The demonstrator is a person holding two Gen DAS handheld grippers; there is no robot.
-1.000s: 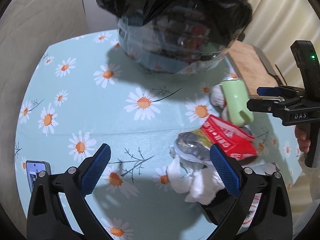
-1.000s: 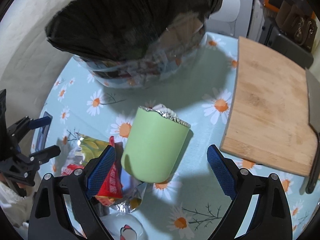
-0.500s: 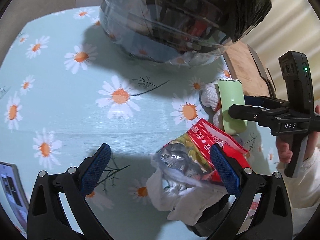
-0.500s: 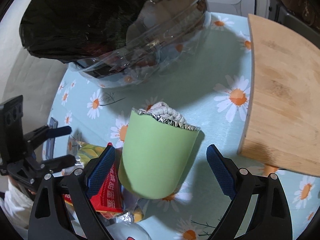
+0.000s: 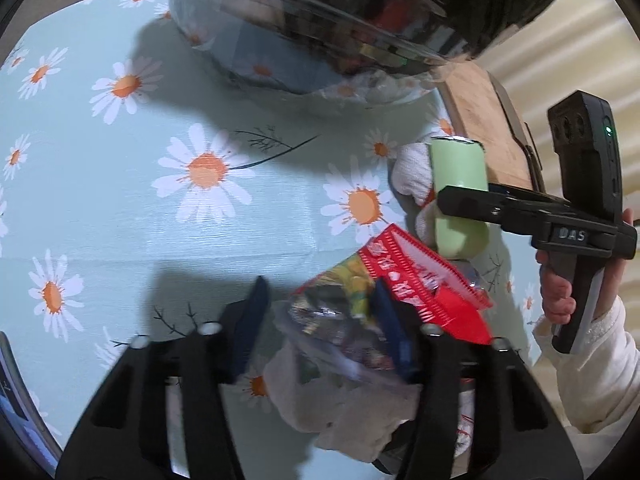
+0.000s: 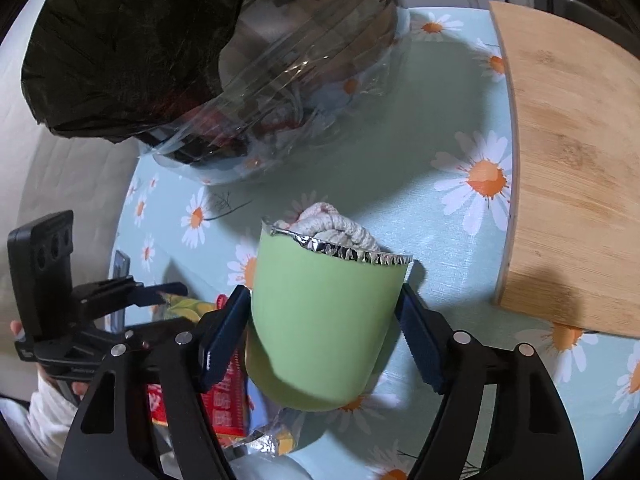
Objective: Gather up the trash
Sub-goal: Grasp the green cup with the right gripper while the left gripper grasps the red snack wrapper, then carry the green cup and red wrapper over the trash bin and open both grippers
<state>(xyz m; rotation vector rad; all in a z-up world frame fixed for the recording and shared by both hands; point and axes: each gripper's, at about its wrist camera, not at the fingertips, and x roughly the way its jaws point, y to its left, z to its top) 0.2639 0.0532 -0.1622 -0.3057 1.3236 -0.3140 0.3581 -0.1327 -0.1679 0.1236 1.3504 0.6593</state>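
A green cup [image 6: 324,320] with a torn foil rim lies tilted on the daisy tablecloth [image 5: 224,216], a crumpled white tissue [image 6: 332,224] behind it. My right gripper [image 6: 320,332] is shut on the green cup; it also shows in the left wrist view [image 5: 460,196]. My left gripper [image 5: 320,328] is shut on a silvery snack wrapper [image 5: 336,320], with a red packet [image 5: 424,280] beside its right finger and white tissues [image 5: 352,412] below. A clear bin with a black trash bag [image 5: 360,12] stands at the back.
A wooden cutting board [image 6: 576,160] lies at the right, a knife along its far edge in the left wrist view [image 5: 520,136]. A phone [image 5: 16,408] lies at the table's left edge.
Both grippers have closed: the left one moved forward onto the snack wrapper, the right one onto the green cup.
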